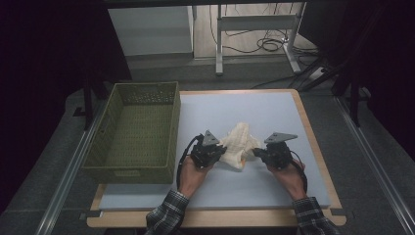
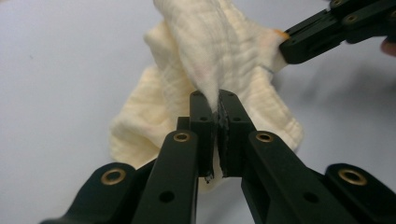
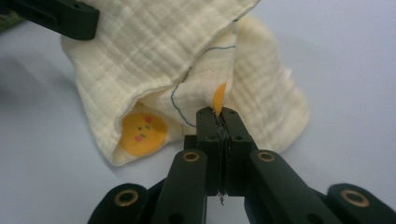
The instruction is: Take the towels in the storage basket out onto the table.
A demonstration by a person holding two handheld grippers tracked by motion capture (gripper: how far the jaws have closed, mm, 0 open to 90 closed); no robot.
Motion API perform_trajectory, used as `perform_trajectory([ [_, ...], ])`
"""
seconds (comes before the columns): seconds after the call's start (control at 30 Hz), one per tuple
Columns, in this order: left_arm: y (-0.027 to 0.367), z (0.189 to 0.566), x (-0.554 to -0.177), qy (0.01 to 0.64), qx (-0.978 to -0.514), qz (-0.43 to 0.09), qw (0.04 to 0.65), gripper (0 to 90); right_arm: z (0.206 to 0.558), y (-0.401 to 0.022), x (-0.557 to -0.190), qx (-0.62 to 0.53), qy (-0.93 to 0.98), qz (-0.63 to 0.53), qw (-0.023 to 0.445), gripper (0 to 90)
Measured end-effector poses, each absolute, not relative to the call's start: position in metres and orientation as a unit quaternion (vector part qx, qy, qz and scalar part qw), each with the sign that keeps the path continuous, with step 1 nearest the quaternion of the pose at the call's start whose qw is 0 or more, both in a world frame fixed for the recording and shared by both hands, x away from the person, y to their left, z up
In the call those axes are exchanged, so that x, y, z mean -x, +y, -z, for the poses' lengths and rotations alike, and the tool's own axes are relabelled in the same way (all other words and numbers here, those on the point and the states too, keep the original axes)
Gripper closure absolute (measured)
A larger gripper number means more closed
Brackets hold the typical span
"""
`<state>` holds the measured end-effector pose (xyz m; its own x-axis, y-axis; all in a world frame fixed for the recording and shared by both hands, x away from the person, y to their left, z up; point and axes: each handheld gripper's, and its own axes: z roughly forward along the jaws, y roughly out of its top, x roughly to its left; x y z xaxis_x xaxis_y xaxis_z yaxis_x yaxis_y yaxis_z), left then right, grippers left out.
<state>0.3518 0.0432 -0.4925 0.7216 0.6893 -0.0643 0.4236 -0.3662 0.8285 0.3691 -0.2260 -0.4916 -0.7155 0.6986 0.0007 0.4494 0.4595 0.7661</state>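
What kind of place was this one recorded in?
Probably a lab or workshop set up for recording. A table with a pale mat stands between dark curtains, loose cables lie on the floor beyond it, and a person works a cloth beside a basket.

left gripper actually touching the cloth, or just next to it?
Touching. The left gripper view shows the left gripper with its jaws closed on a pinched fold of the cream cloth, fabric squeezed between the pads with no gap.

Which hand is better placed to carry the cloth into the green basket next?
Left. The left gripper is shut on the cloth and sits right beside the basket; the right gripper, also shut on it, is farther away.
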Motion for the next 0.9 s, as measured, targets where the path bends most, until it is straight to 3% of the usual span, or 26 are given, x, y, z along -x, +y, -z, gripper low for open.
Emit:
perform_trajectory([
  [0.27,0.050,0.456,-0.347,0.338,-0.793,-0.170,0.478,85.8,0.427,-0.239,-0.357,-0.325,0.827,-0.415,0.195,88.4],
  [0.33,0.049,0.451,-0.362,0.370,-0.788,-0.189,0.454,80.4,0.409,-0.238,-0.369,-0.325,0.823,-0.412,0.217,88.2],
  [0.37,0.049,0.451,-0.362,0.370,-0.788,-0.189,0.454,71.2,0.409,-0.238,-0.369,-0.325,0.823,-0.412,0.217,88.2],
  [0.43,0.048,0.456,-0.376,0.398,-0.788,-0.211,0.419,67.7,0.407,-0.237,-0.385,-0.336,0.823,-0.391,0.238,82.8],
  [0.47,0.050,0.459,-0.382,0.410,-0.787,-0.209,0.410,60.3,0.412,-0.240,-0.400,-0.357,0.819,-0.382,0.237,77.1],
  [0.57,0.054,0.467,-0.385,0.424,-0.781,-0.192,0.417,58.7,0.420,-0.249,-0.404,-0.373,0.812,-0.391,0.221,73.9],
  [0.9,0.038,0.483,-0.354,0.372,-0.807,-0.160,0.429,49.2,0.452,-0.273,-0.387,-0.383,0.818,-0.387,0.183,72.2],
])
